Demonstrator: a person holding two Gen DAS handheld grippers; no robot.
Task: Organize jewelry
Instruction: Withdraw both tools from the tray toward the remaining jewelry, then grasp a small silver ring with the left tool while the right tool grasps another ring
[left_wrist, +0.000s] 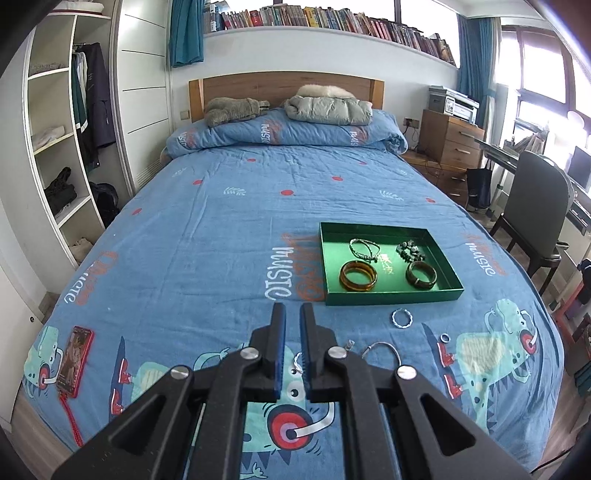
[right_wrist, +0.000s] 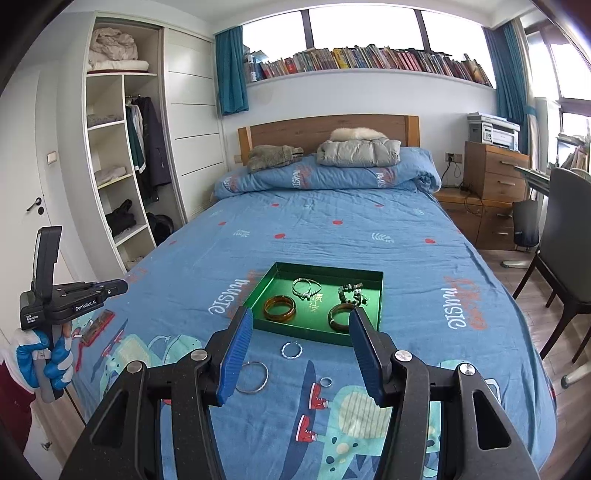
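We see the left tool (left_wrist: 292, 314) nearly closed and empty, right tool (right_wrist: 301, 325) half-wide and empty, green tray (right_wrist: 375, 317) on bed (right_wrist: 369, 236), twisted ring (right_wrist: 291, 349) just outside the tray.

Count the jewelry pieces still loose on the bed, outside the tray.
3 clearly: twisted ring nearest the tray, big hoop, small ring. Others may hide behind the claws.

Light: I see bright daylight from the windows (right_wrist: 362, 27) at twelve and three o'clock.
Glare: panes blow out white.
Shadows: soft, faint on the bed (right_wrist: 332, 236).
Distortion: fisheye bends edges; corners go black.
Focus: sharp, no blur.
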